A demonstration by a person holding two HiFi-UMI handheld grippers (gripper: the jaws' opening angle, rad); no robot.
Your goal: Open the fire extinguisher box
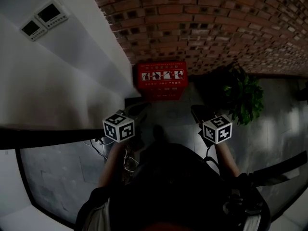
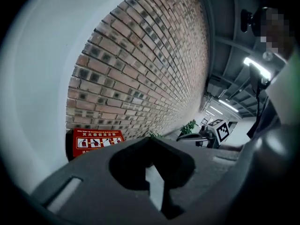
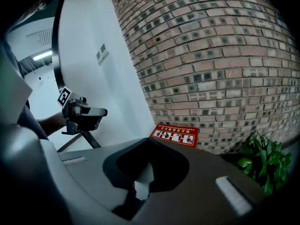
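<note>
The red fire extinguisher box [image 1: 161,80] stands on the floor against the brick wall, its lid down and a strip of white pictograms across its top; it also shows as the red box [image 2: 96,143] and the red box [image 3: 175,136] in the two gripper views. My left gripper [image 1: 142,107] and right gripper [image 1: 196,110] hover side by side short of the box, apart from it. In their own views the left gripper [image 2: 149,138] and right gripper [image 3: 149,139] are shut, tips meeting, with nothing between them.
A green potted plant [image 1: 243,97] stands right of the box by the brick wall [image 1: 211,23]. A white wall [image 1: 62,76] with two small panels [image 1: 43,19] rises at left. Loose cables [image 1: 103,148] lie on the floor at left.
</note>
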